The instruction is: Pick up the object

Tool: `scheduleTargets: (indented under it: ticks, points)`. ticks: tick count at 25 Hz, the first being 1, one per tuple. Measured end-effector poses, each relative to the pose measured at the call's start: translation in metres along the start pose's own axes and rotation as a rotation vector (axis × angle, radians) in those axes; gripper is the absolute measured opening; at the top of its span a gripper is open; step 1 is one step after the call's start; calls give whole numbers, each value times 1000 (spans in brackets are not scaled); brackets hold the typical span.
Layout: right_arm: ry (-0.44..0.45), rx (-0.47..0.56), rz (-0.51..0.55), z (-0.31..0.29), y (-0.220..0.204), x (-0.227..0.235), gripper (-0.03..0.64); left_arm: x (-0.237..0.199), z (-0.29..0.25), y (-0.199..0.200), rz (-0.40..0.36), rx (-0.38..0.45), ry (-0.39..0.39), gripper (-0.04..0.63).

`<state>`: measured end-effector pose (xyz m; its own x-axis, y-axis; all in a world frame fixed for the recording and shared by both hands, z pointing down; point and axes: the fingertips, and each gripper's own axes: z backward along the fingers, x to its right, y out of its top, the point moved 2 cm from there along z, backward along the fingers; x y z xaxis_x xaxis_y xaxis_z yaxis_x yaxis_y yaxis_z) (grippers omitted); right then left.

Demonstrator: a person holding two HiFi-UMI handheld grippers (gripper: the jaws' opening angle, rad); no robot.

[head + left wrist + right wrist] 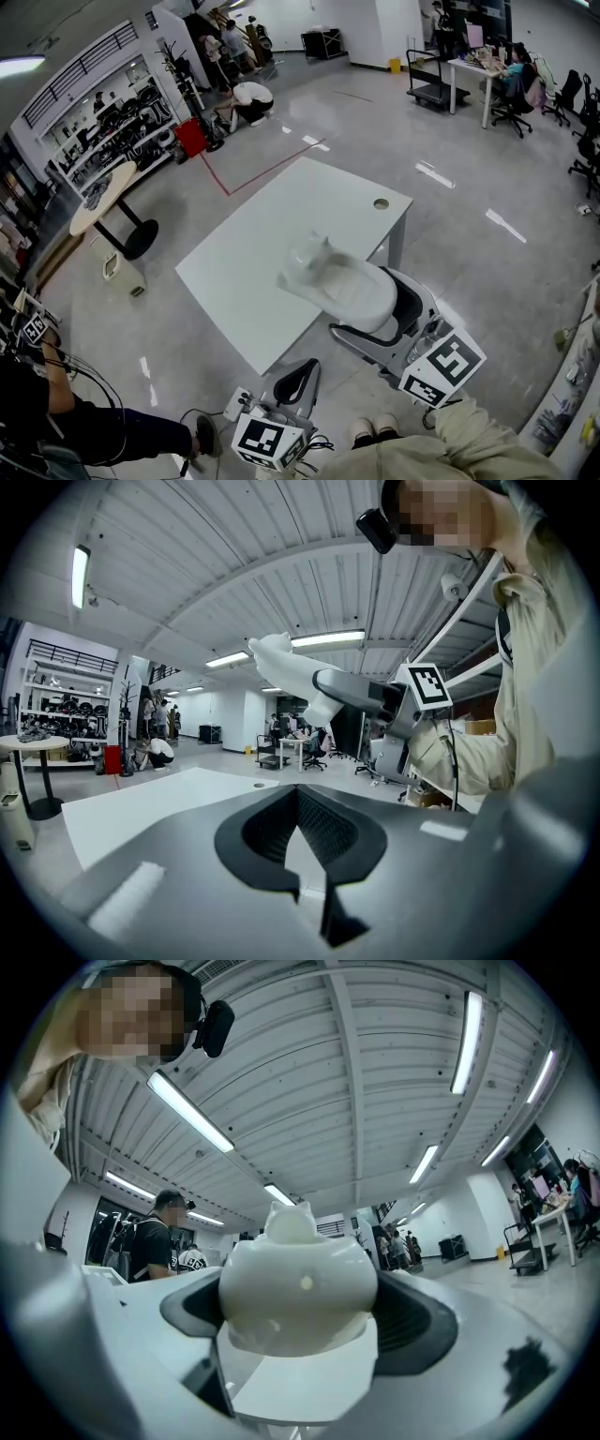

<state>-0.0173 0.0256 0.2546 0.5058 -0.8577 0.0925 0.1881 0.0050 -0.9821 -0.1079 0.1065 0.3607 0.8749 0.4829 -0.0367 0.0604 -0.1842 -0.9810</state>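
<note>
While the right gripper (300,1314) clamps the glossy white rounded figurine (298,1274) over the white table's (253,253) near right edge, keep pressure steady; the left gripper (298,803) is closed, empty.

Right claw (300,1326) raised, gripping; left claw (298,832) low, seemingly closed.

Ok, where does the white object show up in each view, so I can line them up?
Head view: white object just right of centre, over the white table, in the right tongs.
Left gripper view: white object upper centre, against the ceiling.
Right gripper view: white object dead centre, between the tongs.
Shared landmark: far white desk: top right, mid-frame, far right respectively.
</note>
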Motion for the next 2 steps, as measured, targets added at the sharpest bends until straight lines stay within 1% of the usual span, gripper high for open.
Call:
scheduleTargets:
  ticks: [2]
  points:
    - [0,1,2,3,-3,0,469,1,-1,-5,3,1,5,6]
